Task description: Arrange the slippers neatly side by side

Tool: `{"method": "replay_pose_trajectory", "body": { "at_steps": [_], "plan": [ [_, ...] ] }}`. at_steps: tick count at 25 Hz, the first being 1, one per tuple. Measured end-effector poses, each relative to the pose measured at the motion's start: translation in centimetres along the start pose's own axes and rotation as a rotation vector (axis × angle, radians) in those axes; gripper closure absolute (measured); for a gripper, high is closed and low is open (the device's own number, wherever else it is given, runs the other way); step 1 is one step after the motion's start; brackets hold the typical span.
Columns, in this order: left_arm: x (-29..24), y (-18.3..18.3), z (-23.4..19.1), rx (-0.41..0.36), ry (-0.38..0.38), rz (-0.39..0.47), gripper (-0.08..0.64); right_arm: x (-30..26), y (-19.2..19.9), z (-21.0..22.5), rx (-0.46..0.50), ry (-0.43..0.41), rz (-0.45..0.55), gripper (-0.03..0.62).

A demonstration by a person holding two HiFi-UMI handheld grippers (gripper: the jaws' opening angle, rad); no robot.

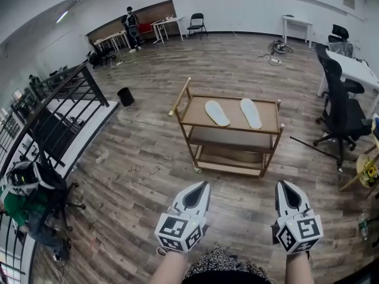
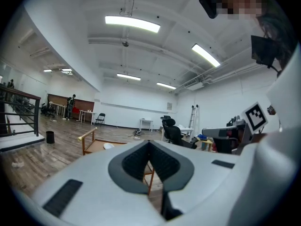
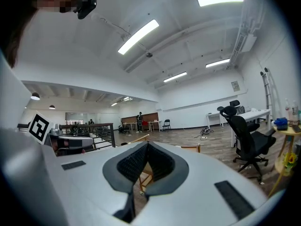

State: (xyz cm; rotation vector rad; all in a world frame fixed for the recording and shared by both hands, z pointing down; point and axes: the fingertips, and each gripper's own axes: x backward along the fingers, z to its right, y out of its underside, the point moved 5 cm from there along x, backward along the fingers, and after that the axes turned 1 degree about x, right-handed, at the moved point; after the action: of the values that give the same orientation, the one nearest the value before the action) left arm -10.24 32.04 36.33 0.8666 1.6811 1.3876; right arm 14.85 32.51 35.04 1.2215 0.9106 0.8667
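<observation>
Two slippers (image 1: 217, 113) lie on one cart (image 1: 232, 129); two tools (left tool (image 1: 203, 187), right tool (image 1: 282, 186)) are pressed together, empty

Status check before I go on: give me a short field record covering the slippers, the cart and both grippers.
left slipper: white, flat on cart's top shelf
right slipper: white, same shelf, beside the left one
spacing: apart, not touching, slightly off parallel
cart: wooden, tiered, on the wood floor ahead of both grippers
left gripper: jaws together, nothing held, short of the cart
right gripper: jaws together, nothing held, short of the cart
task: slippers not yet gripped
</observation>
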Motion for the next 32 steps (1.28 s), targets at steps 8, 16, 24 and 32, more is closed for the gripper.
{"method": "replay_pose_trajectory", "body": {
  "at_steps": [8,16,24,32],
  "plan": [
    [-7.3,-0.7,-5.8,0.013,0.006,0.012,0.565,-8.4,-0.2,2.3,-0.006,0.017,0.001,0.589],
    [-16.1,-3.4,-12.7,-0.017,0.071,0.012,0.565,-18.9,-2.1,3.9,0.017,0.055,0.005,0.589],
    [-22.9,-3.5,-15.6,-0.001,0.098,-0.011,0.565,-24.8,-1.7,6.6,0.030,0.077,-0.043,0.589],
    [-32.1,-4.1,-17.7,-0.025,0.069,-0.026,0.565,-33.0,-1.9,13.2,0.050,0.046,-0.056,0.589]
  ]
}}
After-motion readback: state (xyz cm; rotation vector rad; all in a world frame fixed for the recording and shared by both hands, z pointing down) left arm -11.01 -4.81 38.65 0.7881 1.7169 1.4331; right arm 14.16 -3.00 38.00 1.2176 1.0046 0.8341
